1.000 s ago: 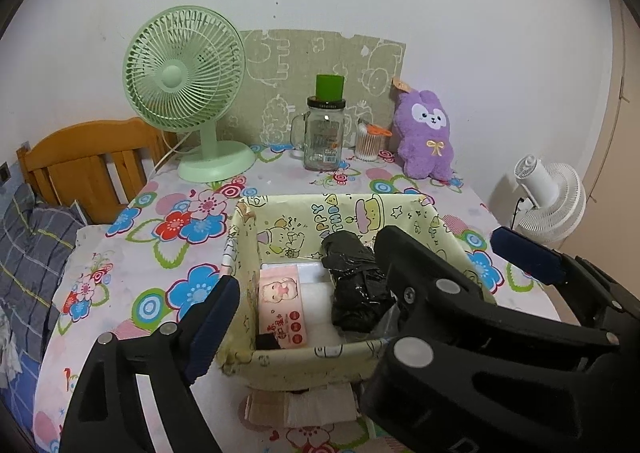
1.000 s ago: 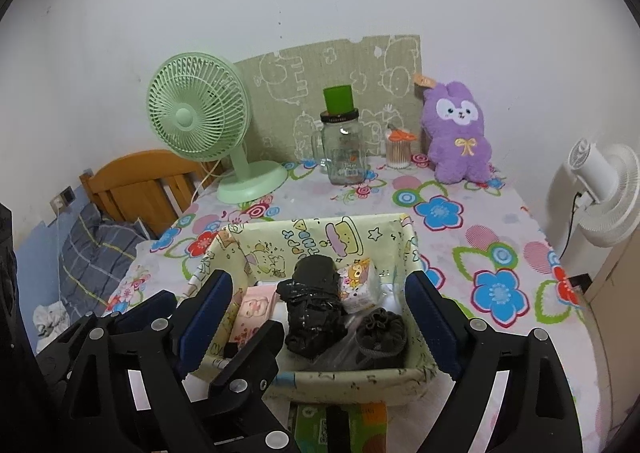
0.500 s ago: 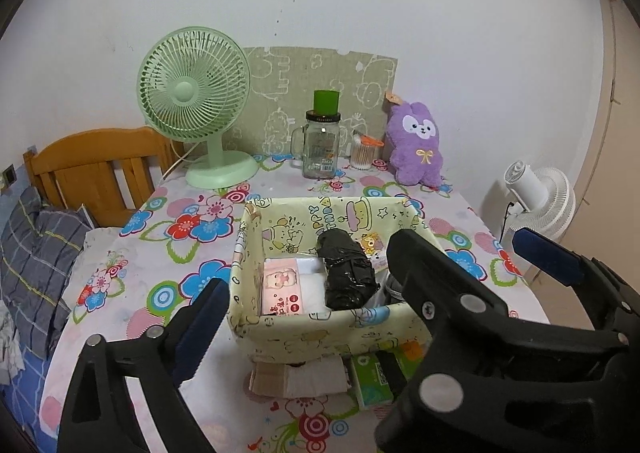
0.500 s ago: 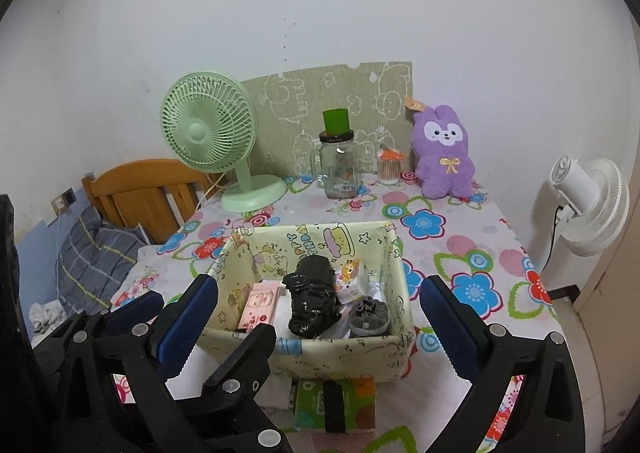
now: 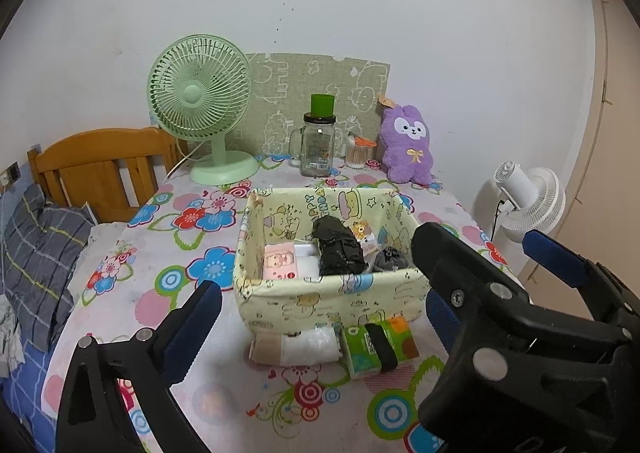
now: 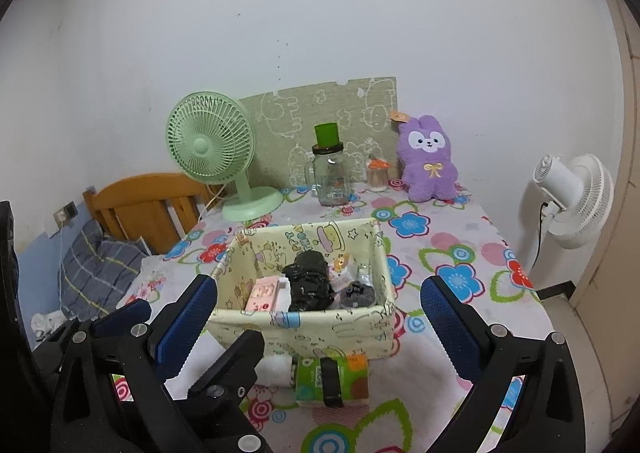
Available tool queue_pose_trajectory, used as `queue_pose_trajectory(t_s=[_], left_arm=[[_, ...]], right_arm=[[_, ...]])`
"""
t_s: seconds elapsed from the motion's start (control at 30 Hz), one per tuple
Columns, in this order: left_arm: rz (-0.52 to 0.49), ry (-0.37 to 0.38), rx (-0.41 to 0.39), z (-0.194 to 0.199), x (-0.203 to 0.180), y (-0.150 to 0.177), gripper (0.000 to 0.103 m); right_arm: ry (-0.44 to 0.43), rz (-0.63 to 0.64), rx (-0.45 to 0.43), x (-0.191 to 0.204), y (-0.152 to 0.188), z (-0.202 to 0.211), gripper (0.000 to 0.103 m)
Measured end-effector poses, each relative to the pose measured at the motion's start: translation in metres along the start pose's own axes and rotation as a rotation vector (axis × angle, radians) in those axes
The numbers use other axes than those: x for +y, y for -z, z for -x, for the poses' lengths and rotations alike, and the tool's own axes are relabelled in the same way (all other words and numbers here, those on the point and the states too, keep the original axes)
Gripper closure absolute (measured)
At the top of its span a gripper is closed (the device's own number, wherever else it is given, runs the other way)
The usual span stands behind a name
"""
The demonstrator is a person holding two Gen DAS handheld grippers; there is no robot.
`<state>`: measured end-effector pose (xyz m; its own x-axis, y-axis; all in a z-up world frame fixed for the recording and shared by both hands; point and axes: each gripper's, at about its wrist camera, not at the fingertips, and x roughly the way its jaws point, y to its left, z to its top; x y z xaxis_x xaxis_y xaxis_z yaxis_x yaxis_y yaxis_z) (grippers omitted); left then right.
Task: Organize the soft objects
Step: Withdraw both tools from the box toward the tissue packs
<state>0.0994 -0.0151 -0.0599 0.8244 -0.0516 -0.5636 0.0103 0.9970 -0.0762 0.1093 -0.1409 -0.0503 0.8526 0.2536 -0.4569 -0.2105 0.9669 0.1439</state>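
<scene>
A yellow cartoon-print fabric basket stands mid-table. It holds a pink packet, a black plastic bundle, a small toy packet and a dark scrunchie. In front of the basket lie a white soft pack and a green tissue pack. My left gripper is open and empty, near the basket's front. My right gripper is open and empty, also in front of the basket.
At the table's back stand a green fan, a glass jar with a green cup on top, a toothpick holder and a purple plush rabbit. A wooden headboard and pillow are left; a white fan is right.
Both grippers have pulled back and up from the basket, so it looks smaller and the packs in front of it have come into view. Both stay open and empty.
</scene>
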Motion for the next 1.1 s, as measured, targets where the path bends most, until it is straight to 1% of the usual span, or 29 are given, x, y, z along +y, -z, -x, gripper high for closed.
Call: queue_pose_trajectory(t_s=[0.1, 0.33, 0.43, 0.47, 0.63, 0.77, 0.87, 1.1], left_arm=[[-0.008, -0.019, -0.005, 0.004, -0.002, 0.004, 0.0], [-0.013, -0.02, -0.029, 0.016, -0.004, 0.015, 0.0], [-0.019, -0.026, -0.039, 0.019, -0.003, 0.02, 0.0], [-0.023, -0.028, -0.04, 0.02, -0.004, 0.023, 0.0], [-0.025, -0.023, -0.03, 0.021, -0.002, 0.033, 0.0], [-0.014, -0.005, -0.028, 0.02, 0.001, 0.043, 0.0], [-0.028, -0.023, -0.04, 0.021, 0.0, 0.049, 0.0], [-0.029, -0.008, -0.027, 0.013, 0.002, 0.06, 0.0]], right_arm=[[0.021, 0.02, -0.006, 0.002, 0.003, 0.005, 0.0], [0.042, 0.055, -0.006, 0.005, 0.011, 0.017, 0.0], [0.107, 0.064, -0.004, 0.007, 0.016, 0.02, 0.0], [0.115, 0.066, -0.006, 0.006, 0.018, 0.021, 0.0], [0.094, 0.068, 0.026, 0.007, 0.03, 0.019, 0.0], [0.084, 0.073, 0.043, 0.009, 0.039, 0.019, 0.0], [0.108, 0.07, 0.053, 0.01, 0.047, 0.018, 0.0], [0.12, 0.066, 0.086, 0.009, 0.06, 0.011, 0.0]])
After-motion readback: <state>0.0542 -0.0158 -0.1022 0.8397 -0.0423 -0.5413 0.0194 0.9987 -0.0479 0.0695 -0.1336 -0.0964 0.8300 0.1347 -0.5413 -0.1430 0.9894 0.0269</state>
